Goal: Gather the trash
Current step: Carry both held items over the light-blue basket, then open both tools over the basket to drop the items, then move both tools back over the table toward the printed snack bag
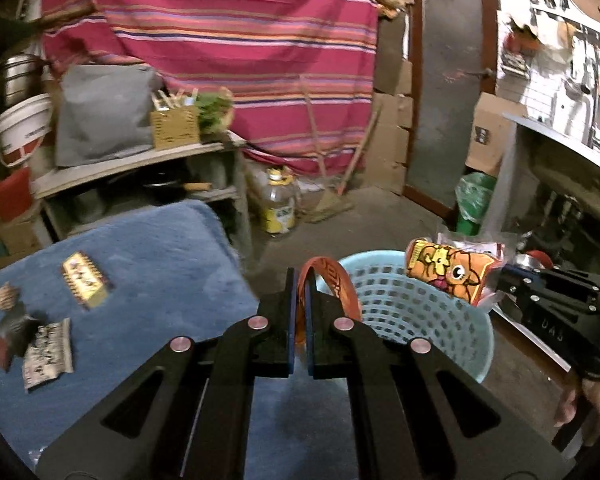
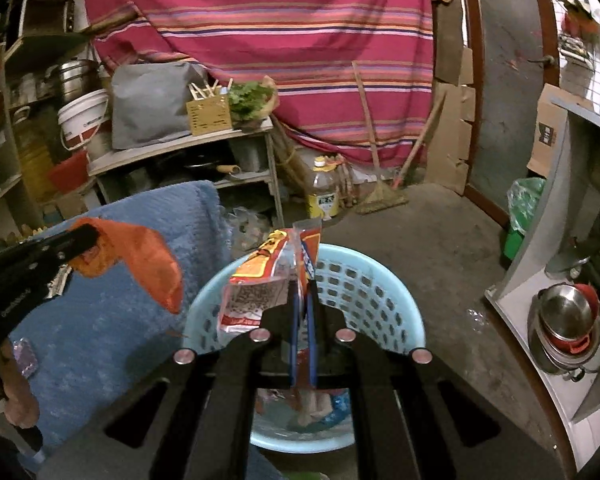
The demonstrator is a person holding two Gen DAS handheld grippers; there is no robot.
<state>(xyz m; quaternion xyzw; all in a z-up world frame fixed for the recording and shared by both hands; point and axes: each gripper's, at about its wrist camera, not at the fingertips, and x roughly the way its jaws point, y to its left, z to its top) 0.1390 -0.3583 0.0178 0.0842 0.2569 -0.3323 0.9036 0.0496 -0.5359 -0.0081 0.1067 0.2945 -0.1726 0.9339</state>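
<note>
My left gripper [image 1: 299, 280] is shut on a crumpled orange wrapper [image 1: 332, 280], which it holds beside the near rim of a light blue perforated basket [image 1: 404, 312]. My right gripper [image 2: 303, 286] is shut on an orange and white snack packet [image 2: 256, 284] above the basket [image 2: 368, 292]. Some trash lies at the basket's bottom. Each view shows the other gripper: the right gripper [image 1: 504, 276] with its snack packet [image 1: 448, 276], and the left gripper [image 2: 92, 234] with its orange wrapper [image 2: 144, 264]. Several wrappers [image 1: 86, 284] lie on the blue towel [image 1: 160, 264].
A shelf [image 1: 140, 160] with a grey bag, a wooden box and greens stands behind the towel. On the floor are an oil bottle [image 1: 278, 204], a broom [image 2: 380, 196] and a green bin [image 1: 474, 200]. Steel pots [image 2: 564, 320] sit low on the right. A striped cloth hangs behind.
</note>
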